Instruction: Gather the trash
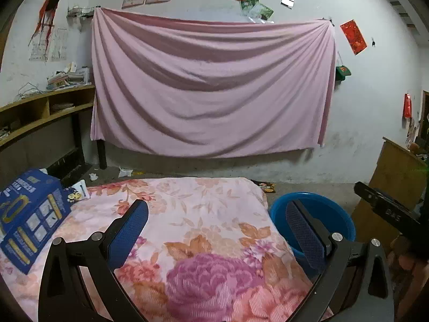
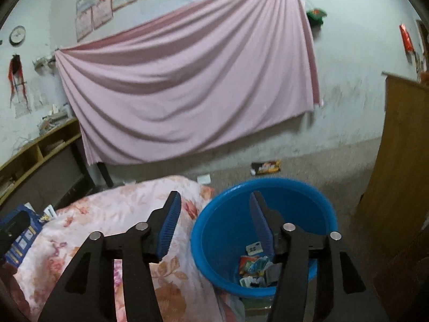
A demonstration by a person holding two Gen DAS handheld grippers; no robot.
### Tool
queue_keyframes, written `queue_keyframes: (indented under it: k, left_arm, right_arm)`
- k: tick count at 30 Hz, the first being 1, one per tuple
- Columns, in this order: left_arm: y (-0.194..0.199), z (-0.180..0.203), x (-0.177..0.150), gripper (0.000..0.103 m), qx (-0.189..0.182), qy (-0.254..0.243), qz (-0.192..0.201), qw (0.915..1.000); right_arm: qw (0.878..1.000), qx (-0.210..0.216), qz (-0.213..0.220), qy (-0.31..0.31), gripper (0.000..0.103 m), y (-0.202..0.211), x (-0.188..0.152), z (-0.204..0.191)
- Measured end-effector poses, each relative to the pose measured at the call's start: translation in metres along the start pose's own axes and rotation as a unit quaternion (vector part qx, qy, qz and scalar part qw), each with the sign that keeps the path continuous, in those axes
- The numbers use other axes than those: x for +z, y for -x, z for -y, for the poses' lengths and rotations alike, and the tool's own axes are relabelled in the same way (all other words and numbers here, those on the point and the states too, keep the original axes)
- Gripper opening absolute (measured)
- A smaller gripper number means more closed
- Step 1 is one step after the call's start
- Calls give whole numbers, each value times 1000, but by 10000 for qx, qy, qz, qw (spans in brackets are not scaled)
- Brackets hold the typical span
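Note:
A blue plastic basin [image 2: 222,230] stands on the floor right of the floral-covered table [image 2: 120,214]. It holds several wrappers and paper scraps [image 2: 256,264]. My right gripper [image 2: 214,204] is open and empty, above the basin's left rim. My left gripper [image 1: 217,214] is open and empty over the floral cloth [image 1: 203,228]; the basin [image 1: 335,209] shows behind its right finger. A blue carton [image 1: 29,214] and a small white packet [image 1: 77,190] lie at the cloth's left edge. A dark snack wrapper [image 2: 266,167] and white scraps [image 1: 124,172] lie on the floor by the wall.
A pink sheet [image 1: 209,88] hangs on the back wall. A wooden shelf unit [image 1: 40,115] stands at left. A wooden cabinet [image 2: 402,166] stands at right, close to the basin. The right gripper's black body [image 1: 386,209] shows at the right edge of the left wrist view.

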State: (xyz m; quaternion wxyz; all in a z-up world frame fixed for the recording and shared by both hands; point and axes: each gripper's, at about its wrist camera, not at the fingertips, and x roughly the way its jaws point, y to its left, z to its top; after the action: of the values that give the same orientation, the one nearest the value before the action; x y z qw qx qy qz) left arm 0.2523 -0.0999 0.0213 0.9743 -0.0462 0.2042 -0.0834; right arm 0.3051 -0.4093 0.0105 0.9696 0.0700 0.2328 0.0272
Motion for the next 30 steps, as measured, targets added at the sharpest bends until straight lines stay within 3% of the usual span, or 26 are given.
queue_keyframes:
  k: [3,13,18,30]
  left_arm:
    - [21,2,-2,101,9,-14,68,10000]
    - [97,1,-21,101,-81,6,268,9996]
    - [135,-4,-36,101,-75,46,374,9993]
    - [208,-17,-75,101,85,-18,652,9978]
  right_arm:
    - [9997,12,254,22,70,33,-3,-2]
    - [9977,67,668,28,83,118,-36,-16]
    - [9944,70,1042,145,99,158,-48,-29]
    - [9868,249,1565,326,103,223,-90,-63]
